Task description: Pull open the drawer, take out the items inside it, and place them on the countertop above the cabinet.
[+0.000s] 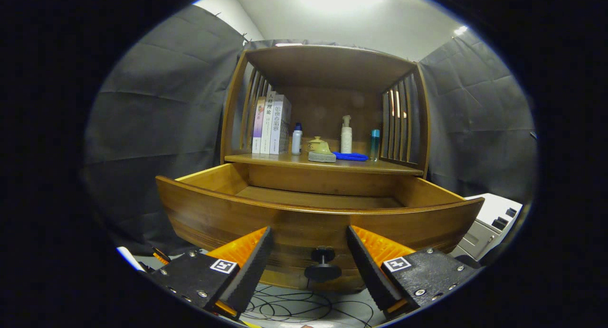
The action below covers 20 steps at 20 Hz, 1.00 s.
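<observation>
While drawer [304, 219] faces fingers [247, 264], seemingly apart.

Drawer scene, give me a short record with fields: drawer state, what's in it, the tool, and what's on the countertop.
drawer: pulled open, its front facing the tool
drawer contents: the visible part of the floor is bare; the near part is hidden behind the front
knob: between the fingers, untouched
tool: open, fingers either side of the knob
countertop: three upright books, white bottle with blue cap, green teapot on a stone block, blue cloth, pump bottle, teal bottle
</observation>
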Motion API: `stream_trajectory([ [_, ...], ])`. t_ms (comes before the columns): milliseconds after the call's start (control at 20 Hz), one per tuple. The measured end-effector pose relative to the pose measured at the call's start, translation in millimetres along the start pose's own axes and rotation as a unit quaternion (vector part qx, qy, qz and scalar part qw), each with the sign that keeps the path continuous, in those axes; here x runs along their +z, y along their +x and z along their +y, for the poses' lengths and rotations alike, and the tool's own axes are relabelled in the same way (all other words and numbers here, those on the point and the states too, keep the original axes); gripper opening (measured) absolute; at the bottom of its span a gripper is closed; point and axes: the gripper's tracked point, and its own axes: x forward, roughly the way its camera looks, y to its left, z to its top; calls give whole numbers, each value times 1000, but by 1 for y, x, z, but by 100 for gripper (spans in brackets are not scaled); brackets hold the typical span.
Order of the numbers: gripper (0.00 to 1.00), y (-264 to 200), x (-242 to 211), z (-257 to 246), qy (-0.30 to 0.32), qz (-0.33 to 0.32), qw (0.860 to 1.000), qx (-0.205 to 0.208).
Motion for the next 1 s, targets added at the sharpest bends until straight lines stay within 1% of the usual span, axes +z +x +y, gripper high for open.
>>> stream_trajectory([
  [100,94,0,1,0,-6,0,1000,-9],
  [200,93,5,2,-3,6,7,1000,-20],
  [350,94,17,3,-6,11,22,1000,-10],
  [400,94,21,5,-6,15,18,1000,-10],
  [550,94,42,8,-7,12,25,1000,-10],
  [700,94,63,19,-7,14,15,1000,-12],
  [850,94,80,17,-7,9,29,999,-15],
  [1000,95,101,21,-8,9,26,999,-16],
])
